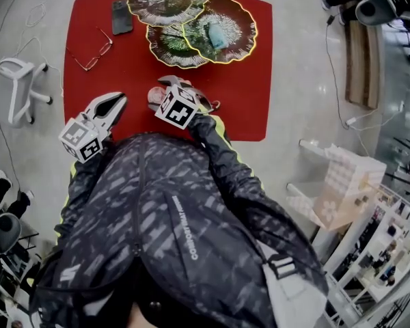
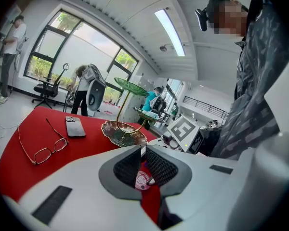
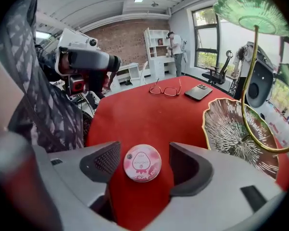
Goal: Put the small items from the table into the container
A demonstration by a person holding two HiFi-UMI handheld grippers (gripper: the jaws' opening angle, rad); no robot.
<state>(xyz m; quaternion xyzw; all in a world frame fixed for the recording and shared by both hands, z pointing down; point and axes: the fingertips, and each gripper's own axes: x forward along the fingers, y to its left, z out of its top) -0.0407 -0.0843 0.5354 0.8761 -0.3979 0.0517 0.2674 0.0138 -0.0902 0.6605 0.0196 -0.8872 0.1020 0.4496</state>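
Note:
A round pink tin (image 1: 155, 99) (image 3: 142, 162) lies flat on the red tablecloth (image 1: 137, 60) near its front edge. My right gripper (image 1: 169, 87) (image 3: 144, 153) is tilted down over it, open, with the tin between the two pads and touching neither. My left gripper (image 1: 116, 101) (image 2: 143, 150) hovers to the tin's left, shut and empty; the tin (image 2: 143, 181) shows past its tips. The tiered leaf-dish stand (image 1: 167, 46) (image 3: 231, 129) (image 2: 123, 134) stands at the table's far side. A teal item (image 1: 217, 36) lies in its right dish.
A dark phone (image 1: 121, 16) (image 3: 198, 91) (image 2: 75, 127) and a pair of glasses (image 1: 96, 53) (image 3: 164, 89) (image 2: 43, 148) lie on the cloth left of the stand. A white chair (image 1: 14, 87) stands off the table's left; white shelving (image 1: 342, 183) is at the right.

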